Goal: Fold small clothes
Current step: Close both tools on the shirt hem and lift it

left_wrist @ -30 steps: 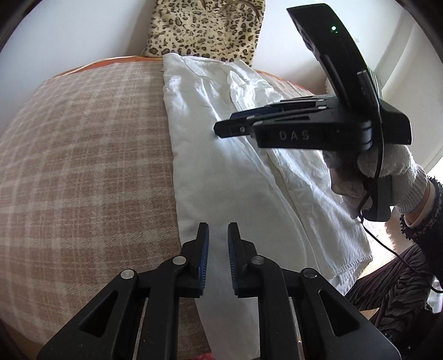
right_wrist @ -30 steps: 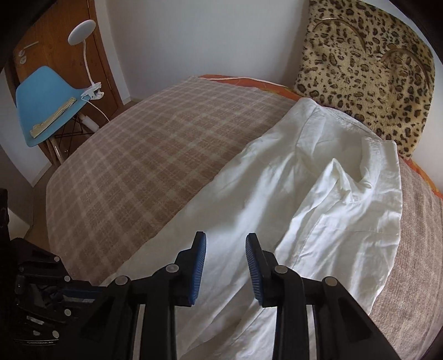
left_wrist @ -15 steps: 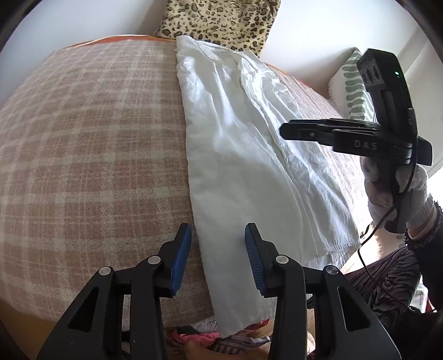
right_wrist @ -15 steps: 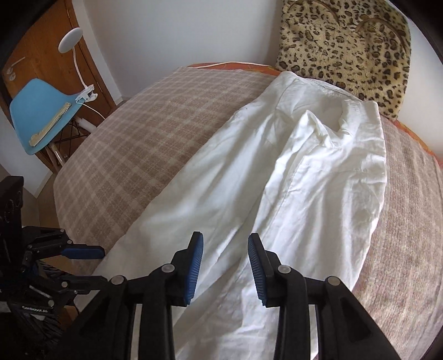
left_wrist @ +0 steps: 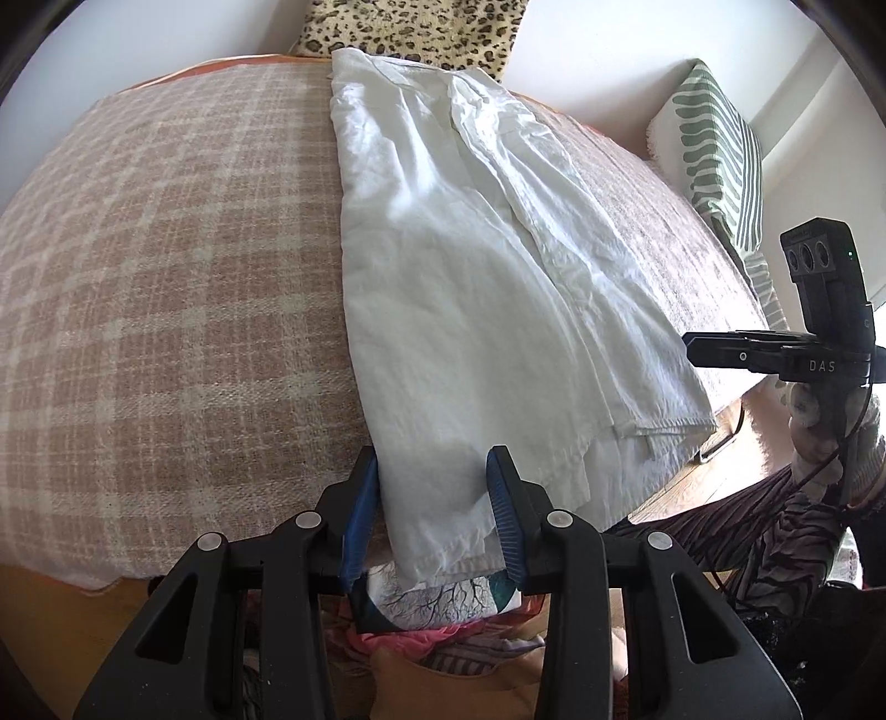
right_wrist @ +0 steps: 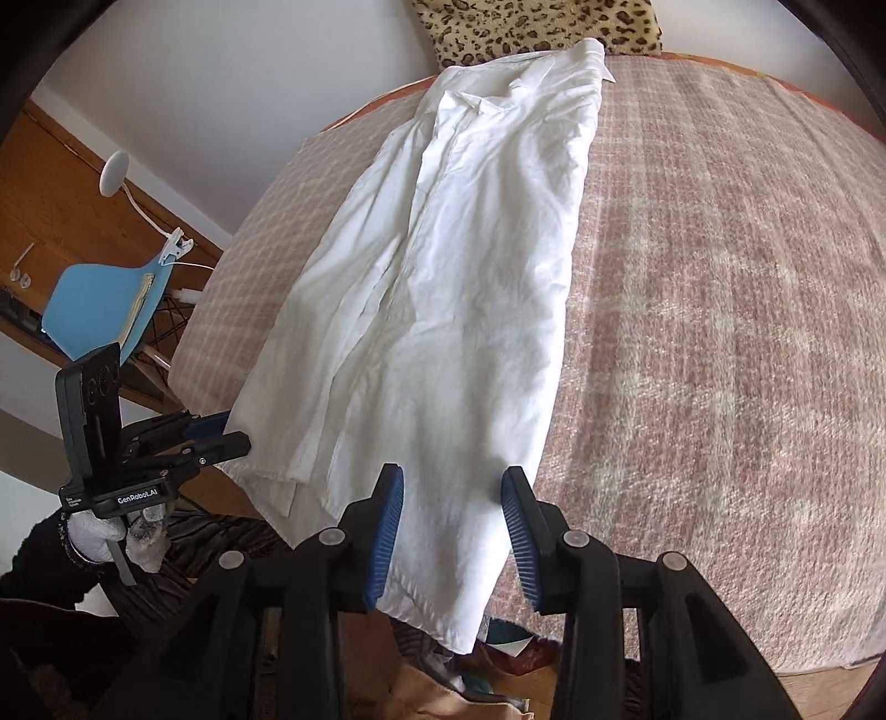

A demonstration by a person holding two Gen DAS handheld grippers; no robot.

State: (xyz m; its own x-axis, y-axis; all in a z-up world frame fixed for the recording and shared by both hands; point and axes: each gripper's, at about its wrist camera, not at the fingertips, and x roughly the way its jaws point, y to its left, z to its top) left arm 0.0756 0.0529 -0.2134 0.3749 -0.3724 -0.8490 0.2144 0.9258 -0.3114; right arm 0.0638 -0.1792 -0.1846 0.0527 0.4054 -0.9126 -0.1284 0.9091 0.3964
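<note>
Here, a long white crumpled cotton garment [left_wrist: 465, 310] lies lengthwise on a pink-and-cream checked woollen blanket [left_wrist: 166, 288], folded into a narrow strip, its hem spilling over the bed's near edge. The left gripper [left_wrist: 432, 515] hovers with the hem's left corner showing between its blue-padded jaws, which have just been opening and closing again slightly — nothing is pinched. The right gripper [right_wrist: 451, 531], held in a white-gloved hand [left_wrist: 830, 421], has just been opening its jaws over the opposite hem corner, also gripping nothing. A leopard-print cushion [right_wrist: 531, 22] sits beyond the collar end. Judging by the layout, the lengthwise folds are finished and the crosswise fold is in hand — the next move calls for both grippers to descend, close on the hem corners and carry them forward toward the collar.
</note>
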